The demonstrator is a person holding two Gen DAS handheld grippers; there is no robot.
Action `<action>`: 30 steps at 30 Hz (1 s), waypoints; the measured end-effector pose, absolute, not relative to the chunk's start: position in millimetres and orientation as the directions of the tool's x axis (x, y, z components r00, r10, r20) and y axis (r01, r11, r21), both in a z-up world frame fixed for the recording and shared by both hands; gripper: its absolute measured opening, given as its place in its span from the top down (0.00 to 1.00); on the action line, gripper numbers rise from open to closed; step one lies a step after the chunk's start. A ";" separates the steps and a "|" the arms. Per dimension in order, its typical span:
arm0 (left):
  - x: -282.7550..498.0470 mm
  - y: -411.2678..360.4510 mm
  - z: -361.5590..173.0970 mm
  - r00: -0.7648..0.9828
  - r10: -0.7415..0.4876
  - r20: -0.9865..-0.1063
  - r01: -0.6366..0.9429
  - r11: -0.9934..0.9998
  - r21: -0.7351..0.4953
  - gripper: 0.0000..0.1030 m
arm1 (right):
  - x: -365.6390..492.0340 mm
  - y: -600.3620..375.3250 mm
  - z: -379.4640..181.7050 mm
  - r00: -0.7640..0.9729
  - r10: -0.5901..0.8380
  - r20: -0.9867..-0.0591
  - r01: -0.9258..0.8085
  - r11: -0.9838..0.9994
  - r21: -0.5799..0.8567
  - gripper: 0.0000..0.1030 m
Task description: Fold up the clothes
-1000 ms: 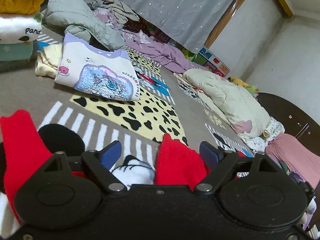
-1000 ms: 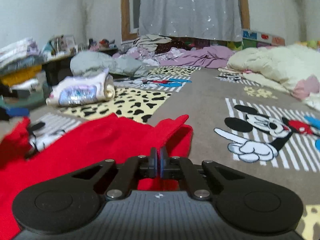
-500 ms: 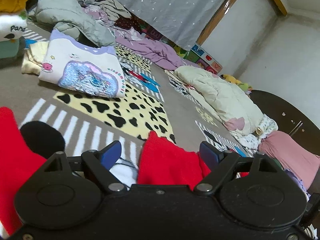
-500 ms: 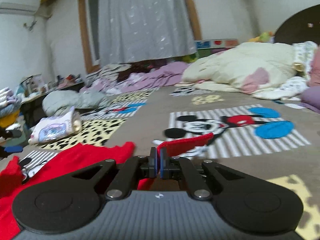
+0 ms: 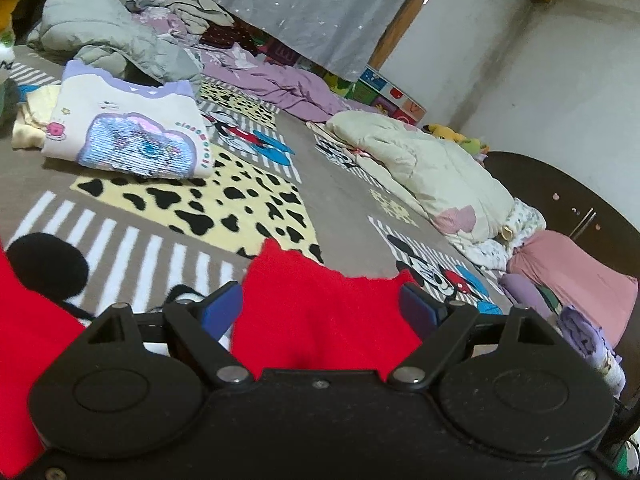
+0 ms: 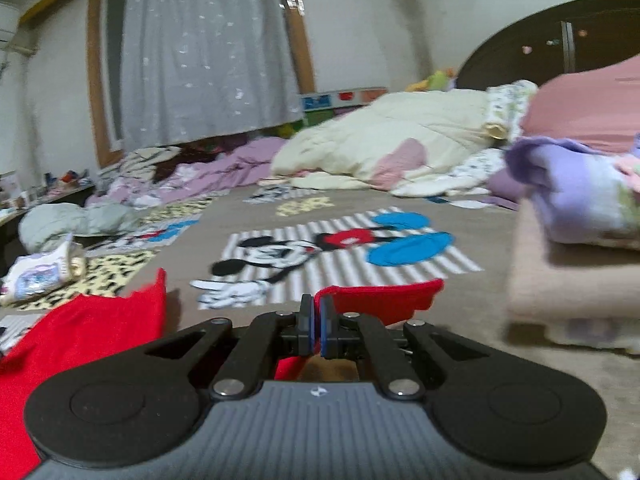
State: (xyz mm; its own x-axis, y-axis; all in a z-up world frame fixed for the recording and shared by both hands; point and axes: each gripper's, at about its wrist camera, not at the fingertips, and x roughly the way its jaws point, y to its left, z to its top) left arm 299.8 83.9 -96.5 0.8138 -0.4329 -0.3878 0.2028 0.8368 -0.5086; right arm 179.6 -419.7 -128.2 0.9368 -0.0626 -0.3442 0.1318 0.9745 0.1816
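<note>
Red garment (image 5: pixel 320 320) low over the patterned rug (image 5: pixel 192 208), right fingers pinching an edge, left fingers spread.

Left wrist view: garment is plain bright red knit, bunched between the blue pads of the left gripper (image 5: pixel 322 310); fingers wide apart, cloth sits in the gap, grip not closed. More red at far left edge of frame. Folded white sweatshirt (image 5: pixel 124 132) with sequin patch lies beyond on the rug, grey puffer jacket (image 5: pixel 104 36) behind it; cream quilt (image 5: pixel 432 172) and pink pile (image 5: pixel 576 272) to the right. Right wrist view: red cloth (image 6: pixel 80 332) spreads left, a raised flap right of the right gripper (image 6: pixel 316 326), whose fingers are pressed together on the red edge. Stack of folded clothes (image 6: pixel 576 272) close on the right, blurred.
</note>
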 end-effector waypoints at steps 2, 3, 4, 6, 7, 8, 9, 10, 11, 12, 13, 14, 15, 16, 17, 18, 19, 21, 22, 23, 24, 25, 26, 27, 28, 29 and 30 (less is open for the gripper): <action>299.9 76.9 -96.0 0.807 -0.443 -0.391 0.217 0.838 -0.502 0.17 | 178.1 -424.8 -134.7 0.924 -0.079 -0.373 0.153 0.973 0.173 0.96; 299.6 72.4 -95.4 0.803 -0.448 -0.393 0.226 0.839 -0.495 0.17 | 179.2 -424.7 -138.9 0.914 -0.082 -0.398 0.157 0.974 0.162 0.96; 299.2 67.5 -94.6 0.799 -0.454 -0.395 0.238 0.840 -0.487 0.17 | 180.4 -424.5 -143.7 0.902 -0.084 -0.423 0.163 0.975 0.154 0.96; 297.5 56.0 -92.2 0.788 -0.469 -0.399 0.266 0.844 -0.466 0.17 | 182.6 -424.4 -153.5 0.877 -0.088 -0.471 0.174 0.975 0.141 0.95; 295.6 48.3 -90.4 0.781 -0.479 -0.402 0.287 0.846 -0.450 0.17 | 183.5 -426.9 -158.1 0.865 -0.082 -0.496 0.182 0.971 0.157 0.94; 292.7 39.2 -88.8 0.772 -0.491 -0.404 0.315 0.847 -0.428 0.17 | 182.9 -431.1 -161.5 0.857 -0.073 -0.510 0.195 0.962 0.190 0.88; 289.4 29.4 -87.2 0.762 -0.505 -0.406 0.346 0.847 -0.405 0.17 | 181.1 -437.5 -163.6 0.856 -0.065 -0.513 0.213 0.948 0.235 0.84; 285.1 18.8 -85.9 0.751 -0.520 -0.407 0.378 0.844 -0.381 0.17 | 179.3 -443.8 -164.3 0.858 -0.059 -0.510 0.230 0.932 0.280 0.74; 280.4 7.9 -84.8 0.739 -0.536 -0.408 0.412 0.839 -0.357 0.17 | 178.1 -449.5 -165.1 0.860 -0.056 -0.508 0.246 0.916 0.317 0.63; 274.7 -5.5 -84.7 0.723 -0.557 -0.409 0.450 0.828 -0.334 0.17 | 177.1 -455.2 -166.1 0.861 -0.054 -0.506 0.262 0.899 0.350 0.59; 268.3 -19.7 -85.1 0.698 -0.586 -0.411 0.495 0.810 -0.314 0.17 | 177.4 -461.9 -168.5 0.862 -0.042 -0.506 0.273 0.878 0.393 0.57; 261.1 -32.6 -85.6 0.674 -0.613 -0.412 0.540 0.790 -0.291 0.19 | 178.2 -467.9 -171.4 0.861 -0.025 -0.508 0.279 0.858 0.431 0.57; 253.1 -46.6 -86.6 0.654 -0.633 -0.415 0.579 0.771 -0.265 0.21 | 180.4 -473.6 -175.5 0.861 -0.003 -0.508 0.283 0.834 0.474 0.57; 245.4 -61.0 -89.0 0.627 -0.655 -0.421 0.616 0.748 -0.247 0.28 | 183.1 -479.4 -179.9 0.862 0.020 -0.506 0.286 0.806 0.519 0.56; 238.1 -75.3 -91.9 0.597 -0.678 -0.429 0.652 0.721 -0.233 0.40 | 185.6 -483.4 -183.0 0.866 0.039 -0.499 0.284 0.782 0.554 0.56; 230.8 -89.5 -94.8 0.565 -0.699 -0.438 0.687 0.693 -0.220 0.45 | 188.7 -486.5 -185.3 0.870 0.061 -0.489 0.276 0.761 0.587 0.55; 225.3 -101.5 -98.6 0.545 -0.708 -0.448 0.707 0.676 -0.207 0.54 | 193.0 -489.5 -187.9 0.873 0.100 -0.476 0.256 0.738 0.625 0.54; 217.6 -122.1 -107.8 0.522 -0.712 -0.470 0.730 0.658 -0.186 0.64 | 204.5 -492.3 -190.1 0.869 0.180 -0.460 0.212 0.706 0.676 0.57; 215.1 -131.2 -113.3 0.514 -0.711 -0.480 0.735 0.654 -0.180 0.67 | 209.7 -487.0 -188.2 0.864 0.186 -0.468 0.199 0.727 0.657 0.72; 214.9 -138.4 -118.3 0.504 -0.709 -0.493 0.737 0.651 -0.181 0.67 | 214.4 -479.9 -185.4 0.860 0.181 -0.477 0.188 0.757 0.626 0.86; 215.9 -146.1 -124.6 0.490 -0.703 -0.516 0.738 0.649 -0.183 0.67 | 214.5 -473.7 -176.7 0.874 0.165 -0.458 0.164 0.785 0.597 0.87; 215.7 -153.7 -131.2 0.476 -0.694 -0.541 0.743 0.646 -0.176 0.67 | 213.1 -467.7 -166.0 0.893 0.147 -0.426 0.136 0.813 0.566 0.91; 214.8 -160.8 -137.7 0.461 -0.684 -0.565 0.749 0.642 -0.166 0.67 | 211.6 -461.7 -155.4 0.910 0.130 -0.393 0.110 0.839 0.533 0.91; 212.7 -169.1 -145.1 0.441 -0.672 -0.595 0.763 0.630 -0.146 0.67 | 213.2 -457.2 -146.8 0.918 0.109 -0.381 0.097 0.871 0.481 0.91; 207.7 -176.2 -151.4 0.444 -0.654 -0.613 0.778 0.620 -0.098 0.67 | 215.8 -453.3 -139.1 0.923 0.086 -0.376 0.088 0.902 0.423 0.91; 201.5 -182.4 -156.9 0.462 -0.633 -0.622 0.789 0.613 -0.038 0.67 | 222.6 -450.2 -140.9 0.911 0.065 -0.408 0.098 0.926 0.366 0.91; 196.8 -185.8 -159.2 0.476 -0.621 -0.623 0.796 0.605 0.005 0.67 | 230.9 -447.5 -146.0 0.891 0.042 -0.452 0.112 0.945 0.309 0.91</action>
State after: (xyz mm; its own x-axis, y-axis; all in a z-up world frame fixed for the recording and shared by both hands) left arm 196.8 -185.8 -159.2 0.4758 -0.6212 -0.6227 0.7962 0.6050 0.0049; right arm 230.9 -447.5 -146.0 0.8911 0.0423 -0.4518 0.1116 0.9446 0.3086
